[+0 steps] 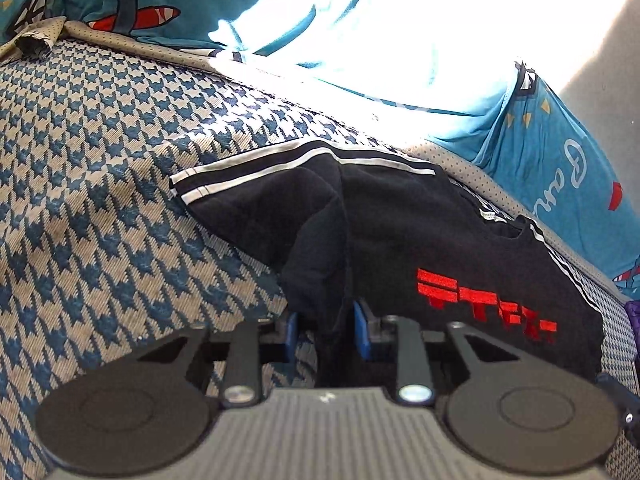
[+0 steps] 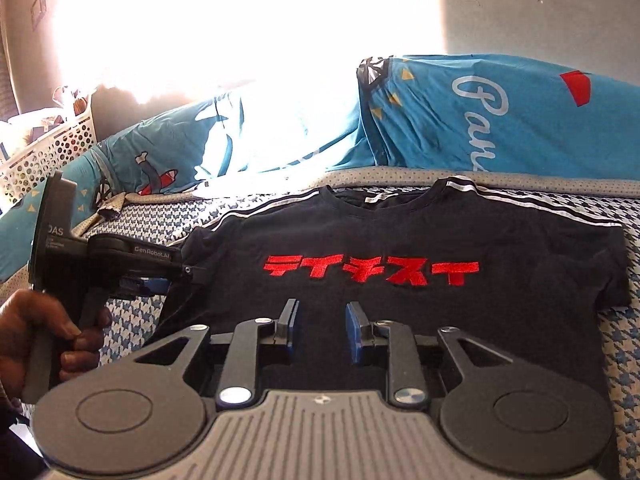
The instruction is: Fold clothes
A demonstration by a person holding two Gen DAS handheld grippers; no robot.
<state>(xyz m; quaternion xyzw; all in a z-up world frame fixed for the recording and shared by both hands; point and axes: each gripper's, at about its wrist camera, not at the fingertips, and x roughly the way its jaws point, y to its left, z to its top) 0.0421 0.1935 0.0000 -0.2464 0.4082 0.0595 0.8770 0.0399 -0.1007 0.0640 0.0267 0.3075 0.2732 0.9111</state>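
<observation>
Two grippers work over one bed covered in a woven houndstooth spread (image 2: 624, 380) of blue and cream, its weave coarse and its far edge trimmed with a dotted beige band. At far left in the right wrist view, a white perforated plastic basket (image 2: 48, 152) stands beside the bed, and harsh window glare washes out the wall behind. Next to it, a hand (image 2: 36, 344) grips the handle of the left gripper (image 2: 188, 276), whose blue pads have pinched the bunched left sleeve and side of the black T-shirt (image 2: 372, 240). The left wrist view confirms it: a fold of soft black knit rises between the narrowly set fingers (image 1: 290, 336), held. The shirt lies face up, collar away from the cameras, with blocky red lettering across the chest and paired white stripes along the shoulders. Toward the middle, the right gripper (image 2: 320, 332) hovers over the shirt's lower half, its blue-padded fingers (image 2: 354, 332) a little apart with nothing clamped between them. Behind and to the right, crumpled teal bedding (image 2: 460, 128) with cartoon prints and white script is heaped along the wall.
</observation>
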